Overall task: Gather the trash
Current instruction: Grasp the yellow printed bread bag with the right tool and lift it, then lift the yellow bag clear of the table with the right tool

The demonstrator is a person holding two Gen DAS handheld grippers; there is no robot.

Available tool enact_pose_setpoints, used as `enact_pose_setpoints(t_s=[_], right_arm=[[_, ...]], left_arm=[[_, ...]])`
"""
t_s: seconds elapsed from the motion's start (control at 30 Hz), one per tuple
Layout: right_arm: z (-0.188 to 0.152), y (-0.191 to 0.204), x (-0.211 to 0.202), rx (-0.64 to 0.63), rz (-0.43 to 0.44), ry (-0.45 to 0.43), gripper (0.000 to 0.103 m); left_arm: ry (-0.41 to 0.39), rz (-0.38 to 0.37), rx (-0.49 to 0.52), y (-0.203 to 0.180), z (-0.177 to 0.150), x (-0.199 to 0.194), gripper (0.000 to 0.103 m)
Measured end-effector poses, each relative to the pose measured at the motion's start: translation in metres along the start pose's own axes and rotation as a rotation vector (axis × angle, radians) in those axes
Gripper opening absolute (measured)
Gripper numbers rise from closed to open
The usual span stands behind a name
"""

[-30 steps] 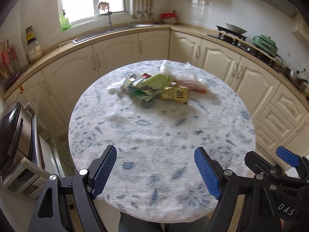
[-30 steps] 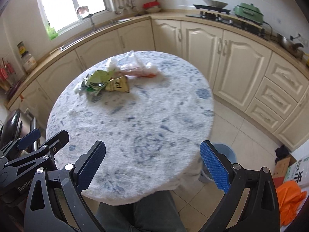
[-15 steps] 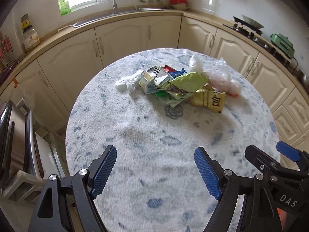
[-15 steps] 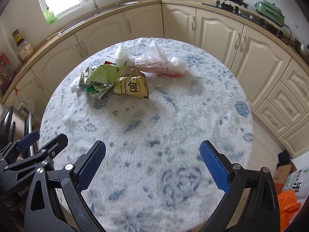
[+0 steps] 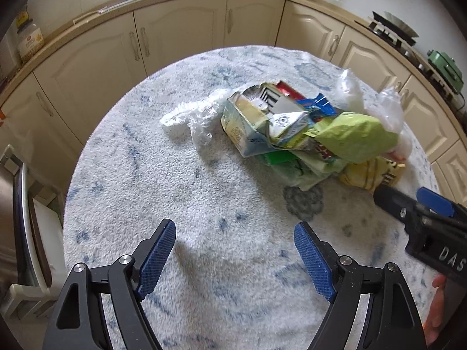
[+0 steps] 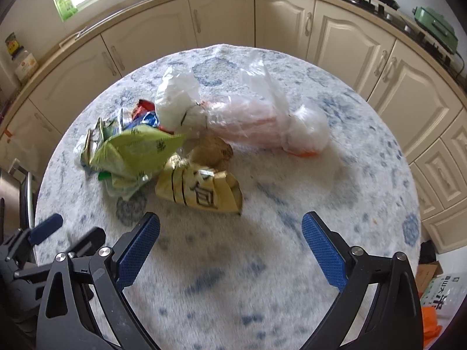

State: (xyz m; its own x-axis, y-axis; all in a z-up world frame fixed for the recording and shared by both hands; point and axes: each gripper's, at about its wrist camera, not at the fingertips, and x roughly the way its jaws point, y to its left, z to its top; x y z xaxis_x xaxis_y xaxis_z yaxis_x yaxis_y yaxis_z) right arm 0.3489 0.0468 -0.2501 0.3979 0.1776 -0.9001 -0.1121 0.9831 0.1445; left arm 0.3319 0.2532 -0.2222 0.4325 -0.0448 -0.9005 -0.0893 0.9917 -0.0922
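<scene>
While both grippers hang tilted down over the round table (image 5: 146, 204) with its white-and-blue fuzzy cover, the trash sits in one heap toward the far side of the tabletop, untouched by either tool. Seen from the left wrist, the left gripper (image 5: 235, 258) has its blue-padded jaws spread apart with only bare cover between them, and the heap lies ahead at about one o'clock: a crushed carton (image 5: 256, 125) in the middle, a clear crumpled plastic film (image 5: 192, 116) just beside it at nine o'clock, a green snack bag (image 5: 356, 137) overlapping its three o'clock side, and a yellow wrapper (image 5: 370, 172) at the heap's five o'clock edge. At three o'clock in that view the right gripper's black body intrudes from the frame edge, with part of a hand (image 5: 436, 306) beneath it. Seen from the right wrist, the right gripper (image 6: 230, 249) is likewise released; its jaws have just been closing a little, yet they stand wide with nothing between them. The yellow wrapper lies just ahead at twelve o'clock, near the fingertips but apart from them. Beyond it, at one o'clock, a tied translucent plastic bag (image 6: 256, 122) lies lengthwise, and the green snack bag is at eleven o'clock. Cream cabinets (image 6: 221, 17) curve around the far side of the table.
</scene>
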Motion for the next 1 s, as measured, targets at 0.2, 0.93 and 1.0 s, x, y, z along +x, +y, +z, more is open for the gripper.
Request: enact_pose_setpoints(t_s=[0.2,0.93,1.0], right_arm=[[0.009,0.012,0.008,-0.030,0.036,-0.018,0.051],[-0.103,-0.055,-0.063,0.033,0.094,0.067,0.029],[-0.100,-0.060,-0.060,0.049,0.053,0.053,0.045]], left_arm=[[0.002,-0.030,-0.010,0.006,0.007,0.013,0.080],[0.016,-0.066,-0.035,-0.011,-0.056,-0.053,0.080],[0.018,-0.064,-0.031,-0.012,-0.059,-0.058,0.080]])
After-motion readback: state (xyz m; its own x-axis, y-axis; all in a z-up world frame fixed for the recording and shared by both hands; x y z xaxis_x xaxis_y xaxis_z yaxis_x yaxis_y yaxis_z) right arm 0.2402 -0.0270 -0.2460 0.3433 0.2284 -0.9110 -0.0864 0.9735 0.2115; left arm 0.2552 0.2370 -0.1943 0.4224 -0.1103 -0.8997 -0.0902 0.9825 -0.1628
